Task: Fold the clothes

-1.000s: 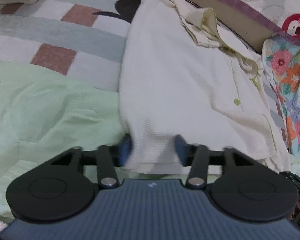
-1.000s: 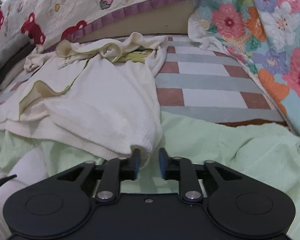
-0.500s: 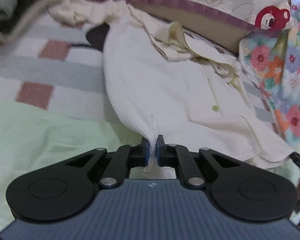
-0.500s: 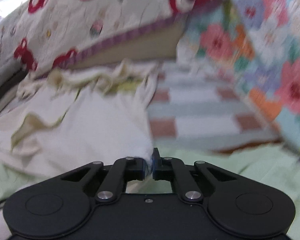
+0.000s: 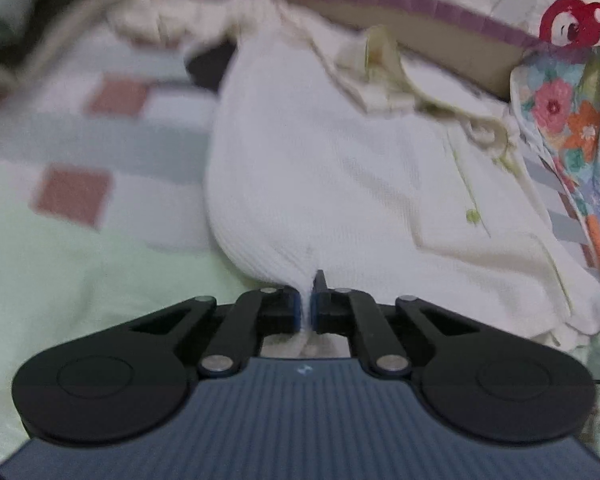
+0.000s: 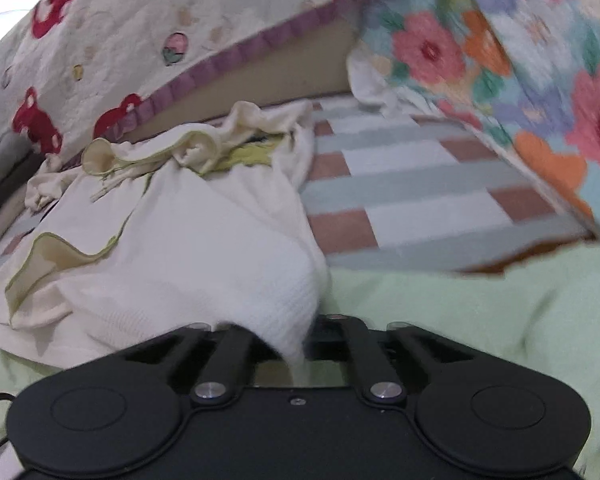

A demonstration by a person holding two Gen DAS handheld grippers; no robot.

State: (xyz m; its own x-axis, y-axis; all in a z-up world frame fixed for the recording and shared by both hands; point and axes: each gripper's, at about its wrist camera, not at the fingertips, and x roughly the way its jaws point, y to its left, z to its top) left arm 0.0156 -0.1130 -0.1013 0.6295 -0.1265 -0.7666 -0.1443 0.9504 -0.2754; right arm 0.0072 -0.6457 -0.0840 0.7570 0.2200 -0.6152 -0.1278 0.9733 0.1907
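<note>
A cream waffle-knit shirt (image 5: 320, 184) is taken as the landmark, spread over a checked blanket (image 5: 76, 196) and a pale green sheet (image 5: 80, 288) on the bed. To the left of the shirt, in the left wrist view, the blanket's brown and grey squares are seen, with the green sheet nearer the camera. At the shirt's near hem the left gripper (image 5: 309, 305) is closed tight, a pinch of the cream fabric being held between its pads. Beyond the shirt a purple-edged quilt (image 5: 440, 8) is seen, and to its right a floral quilt (image 5: 572, 120). In the right wrist view the shirt's other near corner (image 6: 288, 320) is clamped by the right gripper (image 6: 303, 344), the checked blanket lying to the right of the shirt
</note>
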